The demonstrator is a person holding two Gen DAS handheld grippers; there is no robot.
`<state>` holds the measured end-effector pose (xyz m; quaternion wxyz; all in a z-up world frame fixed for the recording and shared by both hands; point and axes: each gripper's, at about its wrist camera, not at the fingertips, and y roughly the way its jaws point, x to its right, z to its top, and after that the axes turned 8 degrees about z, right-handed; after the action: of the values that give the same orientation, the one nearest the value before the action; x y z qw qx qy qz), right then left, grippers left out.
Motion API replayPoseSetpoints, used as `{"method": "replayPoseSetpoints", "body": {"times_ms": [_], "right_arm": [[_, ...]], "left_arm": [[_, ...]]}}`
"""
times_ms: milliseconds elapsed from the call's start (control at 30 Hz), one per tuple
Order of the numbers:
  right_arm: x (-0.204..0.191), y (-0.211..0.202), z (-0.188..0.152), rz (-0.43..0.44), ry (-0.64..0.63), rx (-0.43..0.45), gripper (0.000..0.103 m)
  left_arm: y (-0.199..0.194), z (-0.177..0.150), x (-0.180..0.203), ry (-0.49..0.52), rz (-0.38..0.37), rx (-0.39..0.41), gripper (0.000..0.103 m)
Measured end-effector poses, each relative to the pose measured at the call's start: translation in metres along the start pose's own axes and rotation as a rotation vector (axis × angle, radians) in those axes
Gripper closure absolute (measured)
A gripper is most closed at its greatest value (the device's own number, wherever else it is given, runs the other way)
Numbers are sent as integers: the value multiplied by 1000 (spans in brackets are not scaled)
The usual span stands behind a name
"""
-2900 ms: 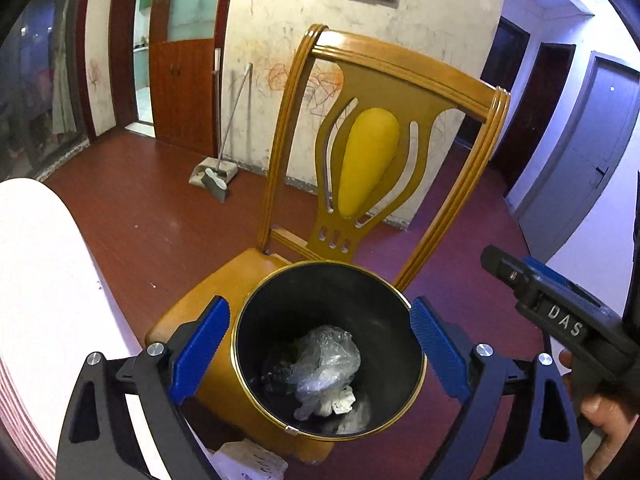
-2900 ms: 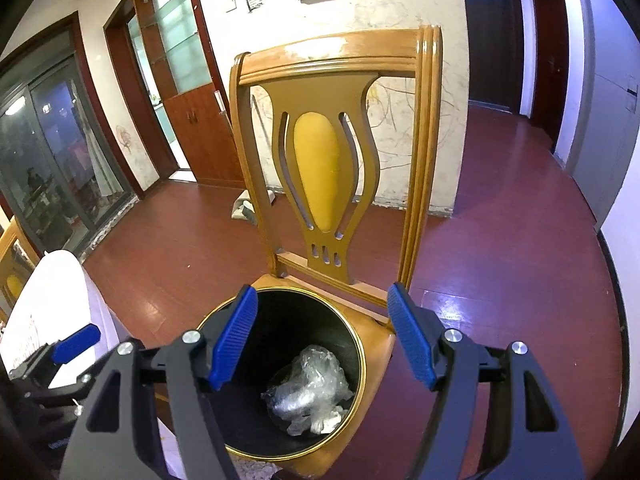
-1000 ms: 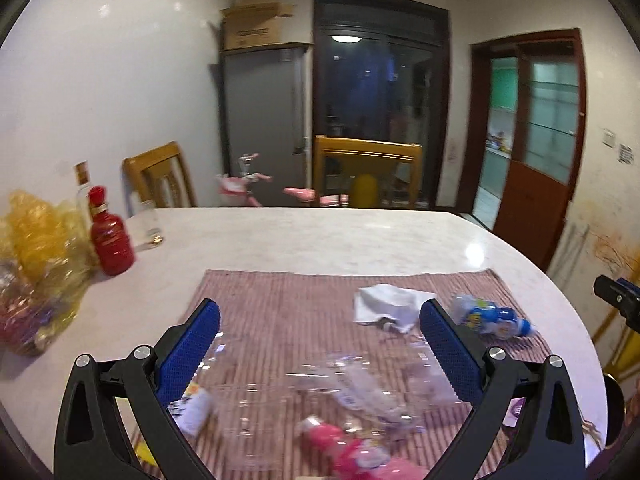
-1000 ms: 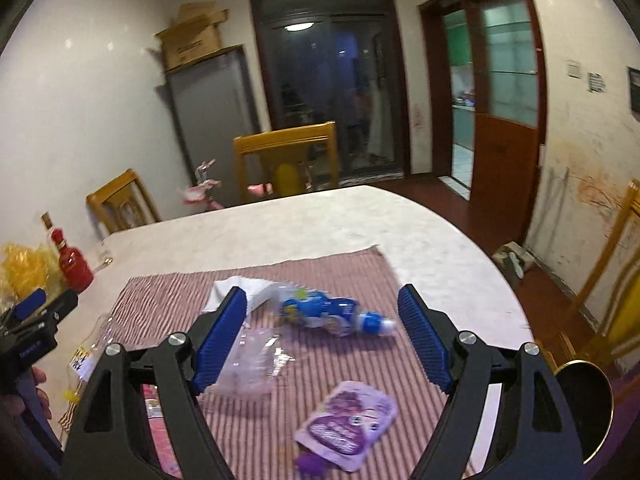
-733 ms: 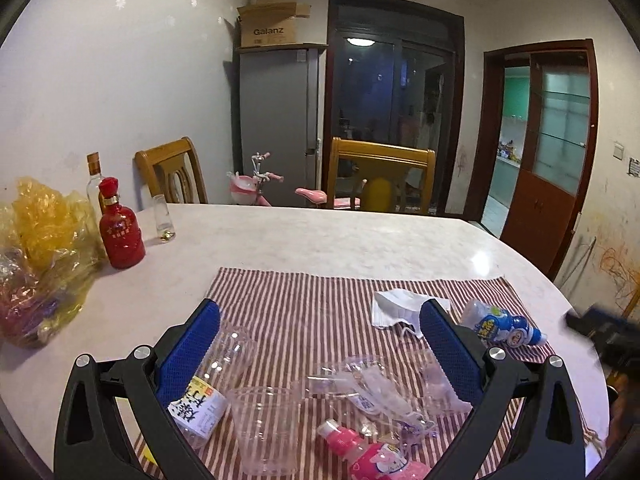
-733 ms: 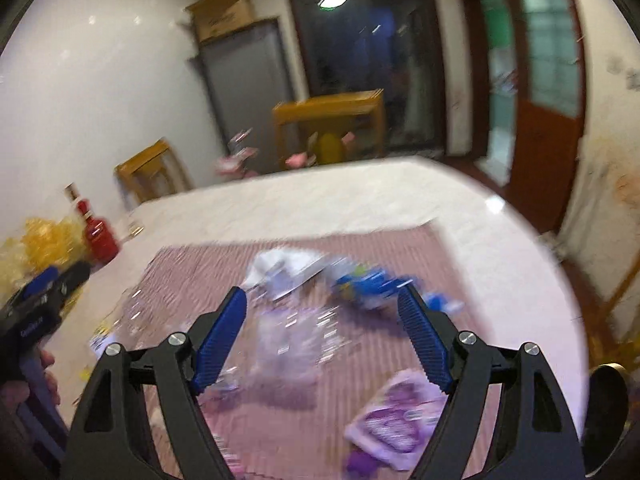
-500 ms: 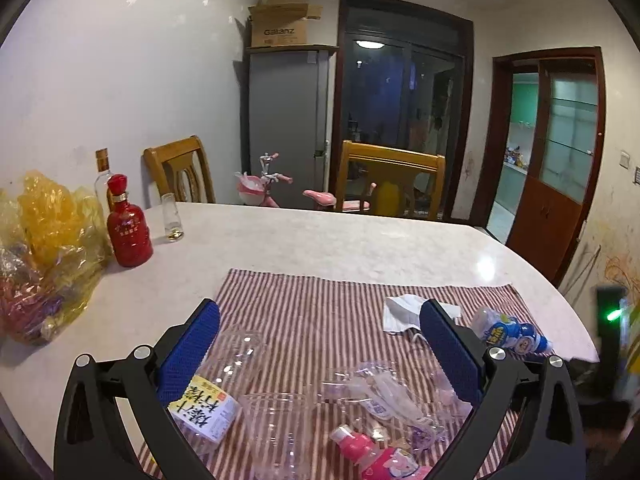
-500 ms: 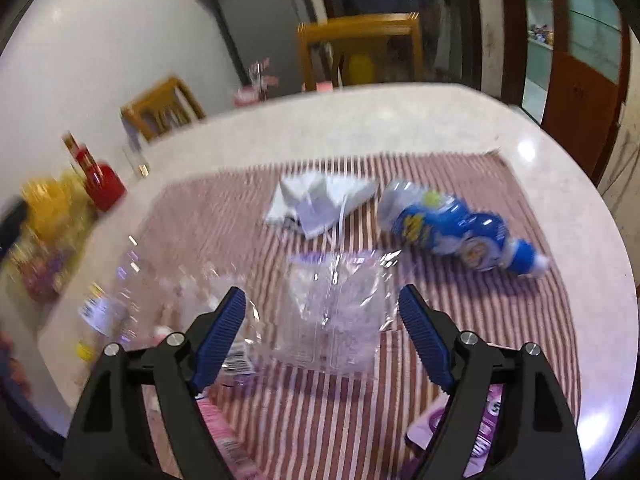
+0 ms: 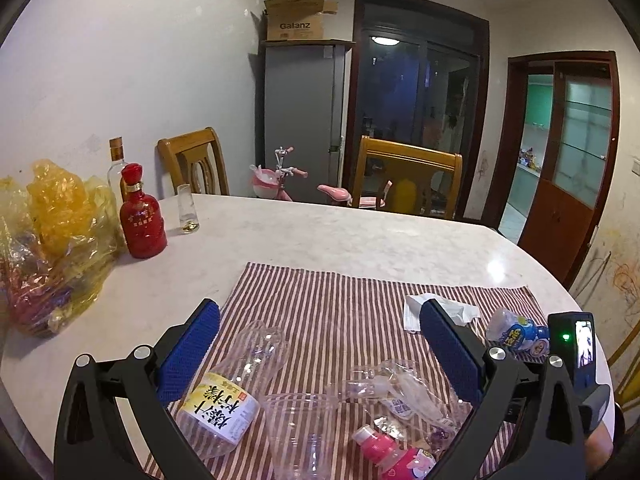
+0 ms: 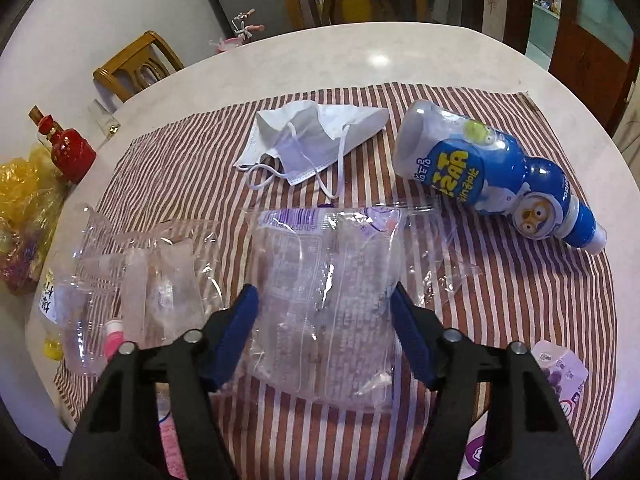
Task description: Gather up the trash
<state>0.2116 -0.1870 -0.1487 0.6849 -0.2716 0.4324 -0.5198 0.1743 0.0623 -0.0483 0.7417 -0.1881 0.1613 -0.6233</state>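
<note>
Striped cloth (image 10: 520, 300) on marble table (image 9: 320, 240)

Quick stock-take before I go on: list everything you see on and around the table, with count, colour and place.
Table: one, pale marble.
Striped cloth: one, maroon and white, on table.
Clear wrapper: one, between right jaws.
Face mask: one, white, beyond the wrapper.
Blue bottle: one, lying right of mask.
Labelled clear bottle: one, crushed, near left.
Clear cup: one, near edge.
Pink bottle: one, near edge.
Purple pouch: one, near right.
Red bottle: one, far left.
Yellow bag: one, left edge.
Chairs: two, wooden, behind.
Left gripper: open.
Right gripper: closing.
</note>
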Motion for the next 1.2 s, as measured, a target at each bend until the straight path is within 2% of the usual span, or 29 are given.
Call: {"method": "replayPoseSetpoints", "body": {"times_ms": [200,433,533,600,800,867,1133,1167,1200], "right_arm": [[0,-9,1,26,5,31,59],[4,-39,3,59,22,101,61],[10,-61,1,67,40,155,61],[17,-74,1,67,52,187,61],[37,-102,1,69,88,251,61],[41,-105,0,72,95,259,61],[55,-113,-4,86,120,281,61],[55,-114,-4,89,121,283,61],[56,-114,-4,90,123,285,61]], "left_arm": [[0,0,-2,-1,28,-9,6],[4,-1,13,36,27,-55,6],[19,-8,28,51,-23,-160,6],[35,-18,44,49,-73,-277,6],[79,-51,91,66,-60,-516,6],[94,-63,103,92,-25,-594,6],[123,-86,126,125,-9,-698,7],[125,-87,127,123,-16,-701,9],[126,-87,127,123,-22,-703,19]]}}
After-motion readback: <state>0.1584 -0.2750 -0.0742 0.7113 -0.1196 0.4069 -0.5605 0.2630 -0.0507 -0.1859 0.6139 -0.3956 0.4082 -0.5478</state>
